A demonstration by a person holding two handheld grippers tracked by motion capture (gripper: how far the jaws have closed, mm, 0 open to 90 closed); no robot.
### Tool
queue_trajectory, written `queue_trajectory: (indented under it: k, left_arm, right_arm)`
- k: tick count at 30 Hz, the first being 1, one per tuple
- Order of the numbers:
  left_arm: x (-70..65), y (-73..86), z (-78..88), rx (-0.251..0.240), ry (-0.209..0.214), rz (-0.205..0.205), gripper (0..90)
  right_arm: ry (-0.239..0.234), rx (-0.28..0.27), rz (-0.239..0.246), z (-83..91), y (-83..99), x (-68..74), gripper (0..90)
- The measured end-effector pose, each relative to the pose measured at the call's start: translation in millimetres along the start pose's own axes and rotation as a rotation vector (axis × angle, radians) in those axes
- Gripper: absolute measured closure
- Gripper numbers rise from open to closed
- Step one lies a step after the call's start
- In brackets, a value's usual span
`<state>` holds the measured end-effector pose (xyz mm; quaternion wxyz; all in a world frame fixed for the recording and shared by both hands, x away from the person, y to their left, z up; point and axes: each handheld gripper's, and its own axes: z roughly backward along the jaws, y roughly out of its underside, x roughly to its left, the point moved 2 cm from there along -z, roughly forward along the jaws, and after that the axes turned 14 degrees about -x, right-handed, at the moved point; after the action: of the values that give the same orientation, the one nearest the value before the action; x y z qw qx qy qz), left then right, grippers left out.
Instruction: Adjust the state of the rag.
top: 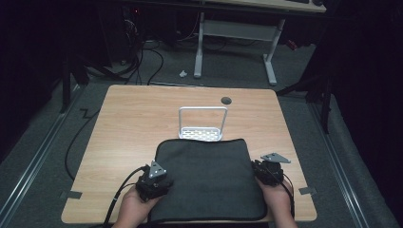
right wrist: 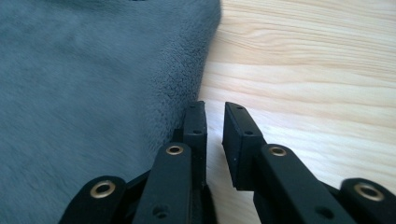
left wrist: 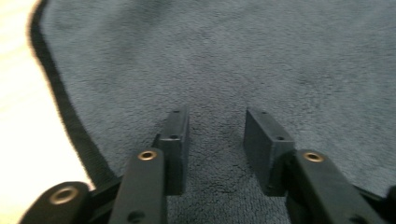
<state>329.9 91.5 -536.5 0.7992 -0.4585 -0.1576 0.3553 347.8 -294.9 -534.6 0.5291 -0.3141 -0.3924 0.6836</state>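
Cloth: dark grey towel lying flat on the desk, spread between the two pairs of jaws.
Left gripper: over the towel's left part, jaws apart, only pile between them; black hem off to their left.
Right gripper: at the towel's right edge, jaws nearly together, nothing pinched; edge just left of the left jaw, bare wood under the gap.
Beyond jaws: white wire rack past the towel's far edge.
Advice: probably a fold; shift the right jaws left to straddle the edge, slide one jaw beneath, then grip both sides evenly.
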Motion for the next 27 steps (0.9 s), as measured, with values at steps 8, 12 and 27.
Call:
queue_trajectory:
  k: [8, 12, 27]
  left_arm:
    - [1.7, 7.3, 7.4, -0.045, 0.043, 0.045, 56.5]
    - [5.2, 8.8, 12.1, -0.048, 0.027, 0.038, 56.4]
    - [13.2, 12.4, 13.9, -0.052, 0.014, 0.045, 55.4]
  right_arm:
    - [-0.184, -0.025, 0.193, 13.4, -0.6, 77.2, 75.4]
    - [-0.258, 0.005, 0.277, 14.1, 8.3, 103.6, 70.9]
    - [-0.177, -0.099, 0.076, 24.4, -11.2, 49.2, 59.3]
